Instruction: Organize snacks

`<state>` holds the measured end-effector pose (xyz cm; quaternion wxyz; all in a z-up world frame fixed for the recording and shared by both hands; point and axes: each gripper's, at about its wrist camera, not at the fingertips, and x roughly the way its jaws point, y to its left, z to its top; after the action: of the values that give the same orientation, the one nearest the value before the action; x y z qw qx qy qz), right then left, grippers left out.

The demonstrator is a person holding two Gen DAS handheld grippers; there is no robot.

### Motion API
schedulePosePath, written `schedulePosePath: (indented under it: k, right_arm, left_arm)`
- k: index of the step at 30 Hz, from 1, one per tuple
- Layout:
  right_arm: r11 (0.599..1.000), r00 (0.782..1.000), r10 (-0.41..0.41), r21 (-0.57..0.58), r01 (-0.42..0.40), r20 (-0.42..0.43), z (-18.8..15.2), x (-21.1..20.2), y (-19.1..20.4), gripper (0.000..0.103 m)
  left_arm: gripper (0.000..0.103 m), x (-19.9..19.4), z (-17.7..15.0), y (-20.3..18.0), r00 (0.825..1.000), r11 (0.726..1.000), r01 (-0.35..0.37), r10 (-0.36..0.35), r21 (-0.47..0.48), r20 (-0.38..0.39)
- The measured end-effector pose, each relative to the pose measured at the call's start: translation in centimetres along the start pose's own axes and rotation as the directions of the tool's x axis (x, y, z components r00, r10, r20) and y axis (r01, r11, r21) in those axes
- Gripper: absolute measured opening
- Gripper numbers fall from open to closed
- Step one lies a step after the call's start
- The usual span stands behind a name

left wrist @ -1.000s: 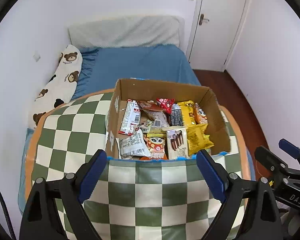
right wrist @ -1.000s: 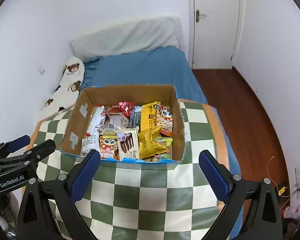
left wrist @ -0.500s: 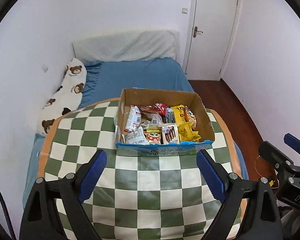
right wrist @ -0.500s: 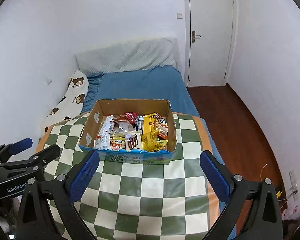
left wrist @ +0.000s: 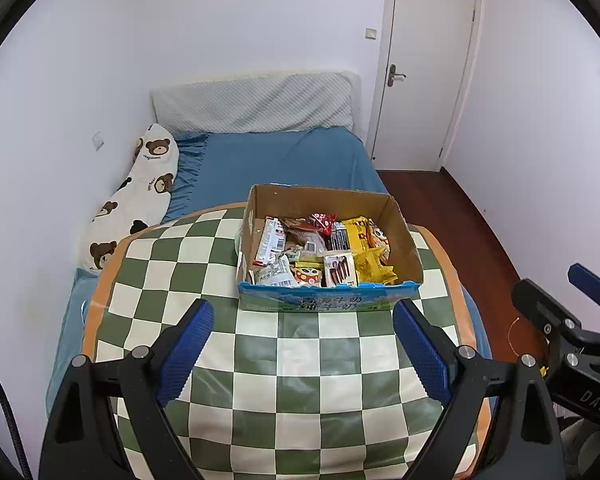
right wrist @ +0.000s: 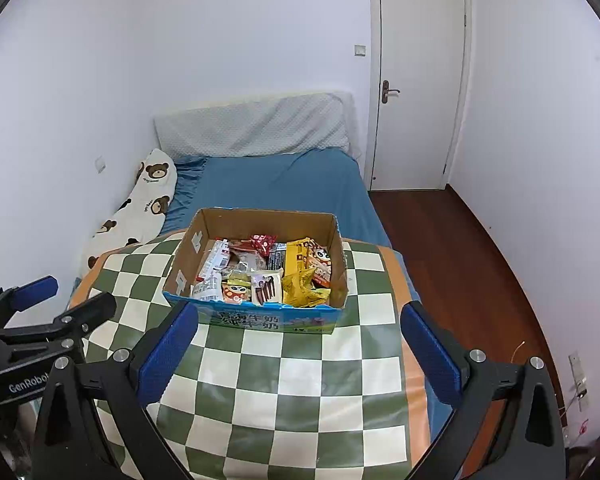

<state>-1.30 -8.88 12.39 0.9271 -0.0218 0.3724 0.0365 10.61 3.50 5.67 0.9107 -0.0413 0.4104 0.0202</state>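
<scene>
A cardboard box [left wrist: 407,240] [right wrist: 337,252] stands at the far side of a green-and-white checkered table [left wrist: 284,364] [right wrist: 300,380]. It is full of snack packets [left wrist: 320,252] [right wrist: 264,272], among them a yellow bag [left wrist: 374,268] [right wrist: 302,288] and a white chocolate-stick pack [left wrist: 340,270]. My left gripper [left wrist: 302,350] is open and empty, well back from the box. My right gripper [right wrist: 300,354] is open and empty, also short of the box. Each gripper shows at the edge of the other's view: the right one in the left wrist view [left wrist: 572,320], the left one in the right wrist view [right wrist: 44,316].
A bed with a blue sheet [left wrist: 276,164] lies behind the table, with a bear-print pillow [left wrist: 140,196] at its left. A white door [left wrist: 424,68] is at the back right, beside wooden floor [right wrist: 460,264].
Both grippers have pulled back and up from the box, which now looks smaller and farther. More of the table and room is in view. Both stay open.
</scene>
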Motion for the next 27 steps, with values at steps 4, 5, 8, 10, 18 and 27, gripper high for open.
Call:
schedulePosePath:
  k: [4,5,8,10,18,27]
  right_arm:
    - [1.000,1.000,-0.008,0.007,0.008,-0.009,-0.1,0.5,-0.2,0.103]
    - [1.000,1.000,-0.010,0.008,0.010,-0.008,0.0,0.7,-0.3,0.103]
    - [1.000,1.000,-0.018,0.014,0.018,-0.014,0.1,1.6,-0.5,0.103]
    - [0.999,1.000,-0.029,0.015,0.029,-0.013,0.2,2.4,-0.7,0.103]
    - [0.997,0.997,-0.056,0.041,0.058,-0.054,0.3,7.7,-1.5,0.103]
    - [0.995,0.992,-0.088,0.037,0.091,-0.087,0.4,12.7,-1.5,0.103]
  left_arm:
    - [0.102,0.3,0.2,0.0,1.000,1.000,0.000,0.000,-0.005,0.007]
    - [0.102,0.4,0.3,0.0,1.000,1.000,-0.004,0.004,-0.005,0.012]
    - [0.102,1.1,0.7,-0.1,1.000,1.000,-0.015,0.015,-0.004,0.020]
    - [0.102,1.8,1.0,-0.1,0.999,1.000,-0.027,0.027,-0.004,0.025]
    - [0.102,6.8,1.7,-0.3,0.997,0.998,-0.069,0.069,0.000,-0.018]
    - [0.102,12.7,1.9,-0.4,0.990,0.994,-0.108,0.109,0.011,-0.086]
